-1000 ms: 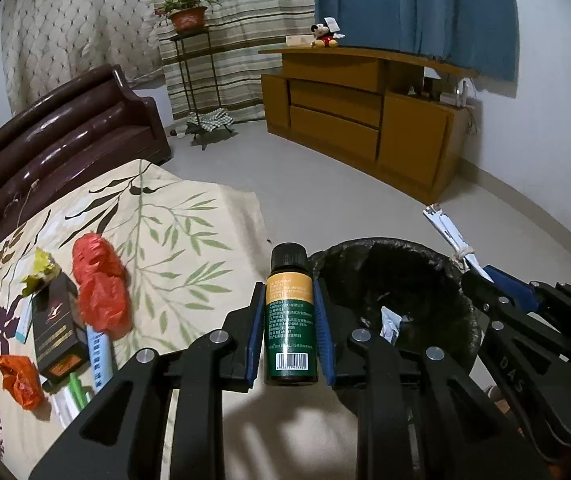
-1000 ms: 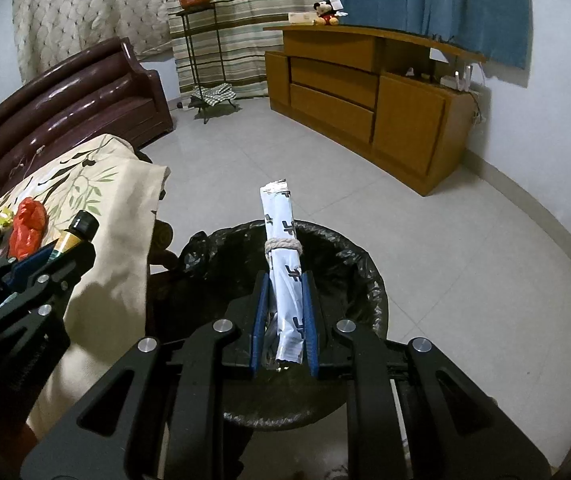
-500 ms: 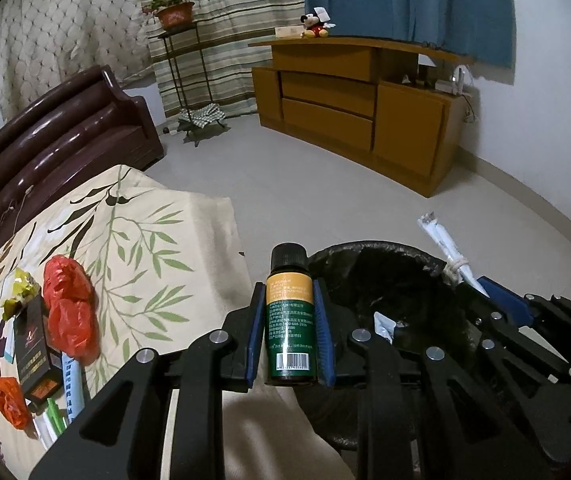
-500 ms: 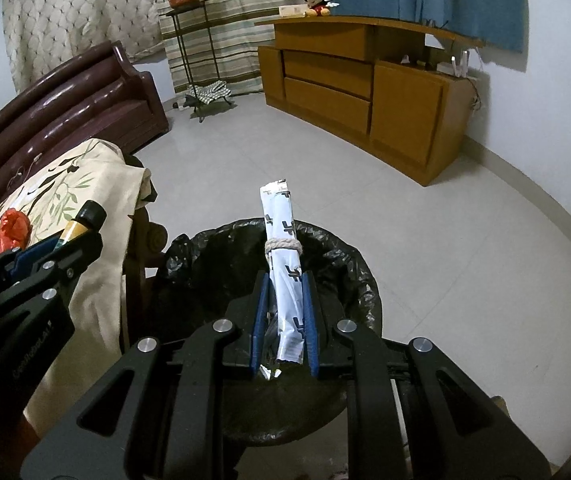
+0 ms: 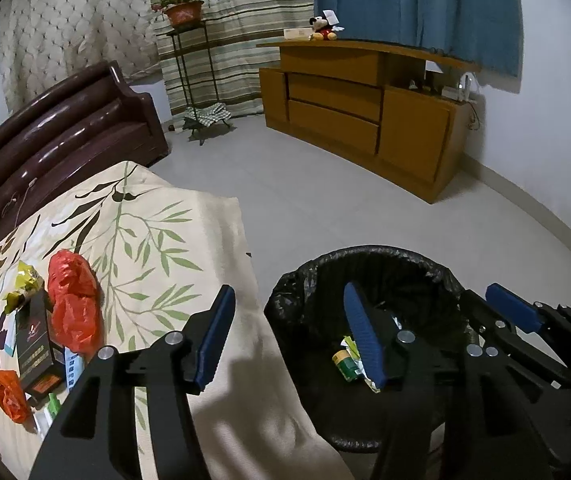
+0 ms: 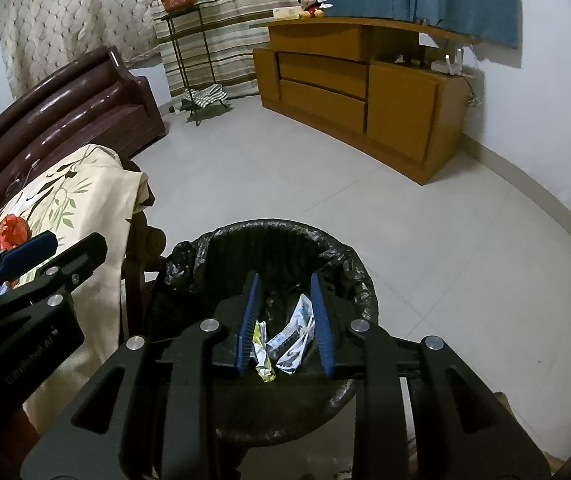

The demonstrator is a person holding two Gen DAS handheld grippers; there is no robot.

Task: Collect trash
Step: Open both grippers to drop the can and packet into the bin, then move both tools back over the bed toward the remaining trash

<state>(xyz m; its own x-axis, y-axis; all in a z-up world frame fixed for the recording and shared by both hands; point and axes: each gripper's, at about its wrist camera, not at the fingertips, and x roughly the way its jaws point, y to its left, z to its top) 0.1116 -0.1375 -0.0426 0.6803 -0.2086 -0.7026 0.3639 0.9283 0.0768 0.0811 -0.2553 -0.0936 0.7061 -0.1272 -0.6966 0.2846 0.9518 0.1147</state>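
The black-lined trash bin [image 5: 377, 258] [image 6: 337, 256] stands on the floor beside the table. My left gripper [image 5: 291, 340] is open and empty, its right finger over the bin's left side. My right gripper [image 6: 285, 320] is open and empty above the bin. Inside the bin lie the green bottle [image 5: 345, 365] and the white rolled wrapper [image 6: 295, 330] next to a yellow-green wrapper [image 6: 262, 354]. On the table's leaf-patterned cloth [image 5: 153, 240] lie red plastic bags [image 5: 71, 300], a smaller orange bag [image 5: 7, 394], a dark box [image 5: 33, 344] and a yellow wrapper [image 5: 25, 284].
A brown sofa [image 5: 53, 136] stands behind the table. A wooden cabinet [image 5: 365, 112] lines the far wall, with a plant stand [image 5: 193, 80] to its left. Pale tiled floor [image 5: 325, 200] surrounds the bin. The right gripper's fingers [image 5: 513, 312] show at the left view's right edge.
Both grippers opened. The green bottle dropped from the left one and the rolled wrapper from the right one into the bin.
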